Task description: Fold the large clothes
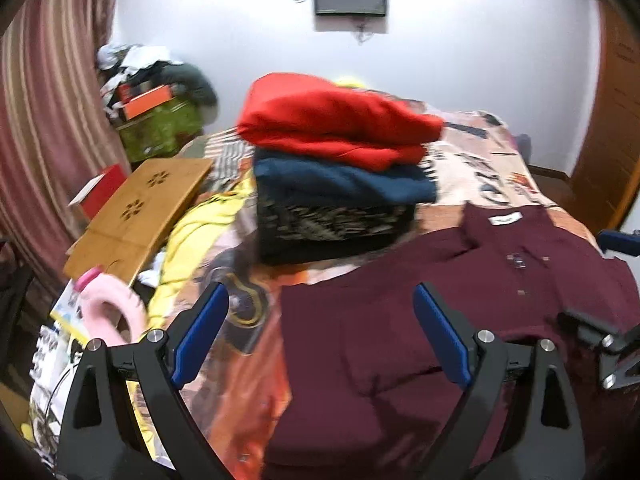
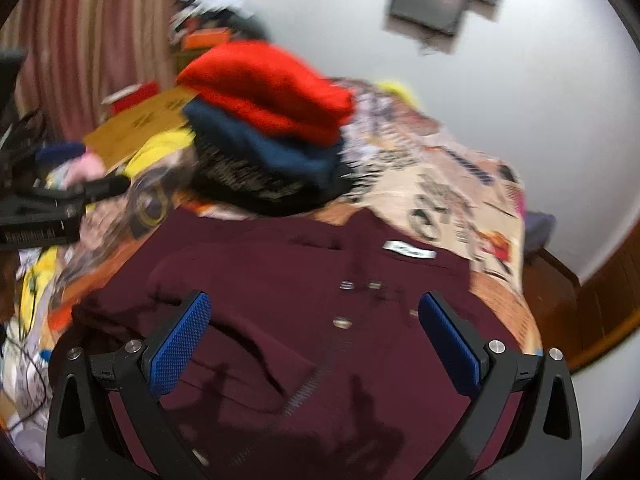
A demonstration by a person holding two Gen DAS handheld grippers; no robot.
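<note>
Left hand-held gripper [image 1: 320, 332] hangs with its blue-padded jaws spread wide and holding nothing, above the near left part of a maroon polo shirt [image 1: 420, 320] that lies spread face up on the bed [image 1: 492, 160]. Left of the shirt, a pink plush item [image 1: 112, 308], yellow cloth [image 1: 192, 232] and a wooden lap tray [image 1: 136, 208] crowd the bed's edge. Behind the shirt stands a stack of folded clothes: a red garment [image 1: 332, 120] on a dark blue one [image 1: 340, 180], on a black patterned piece [image 1: 332, 228]. Further right, the right hand-held gripper [image 2: 316, 332] also stands wide and empty, over the shirt's button placket, with the white collar label [image 2: 408, 250] beyond it. One risk, as a judgement: the shirt's left side looks rumpled and doubled over, so a pinch there could catch two layers and set a crooked fold. Another: the stack sits close behind the collar, and a sweeping lift could knock it over. The shirt's hem falls below both views, and its right sleeve is cut off by the frame edge. Motion blur smears the right wrist view, so the label's print cannot be read, and the yellow item behind the stack cannot be identified.
</note>
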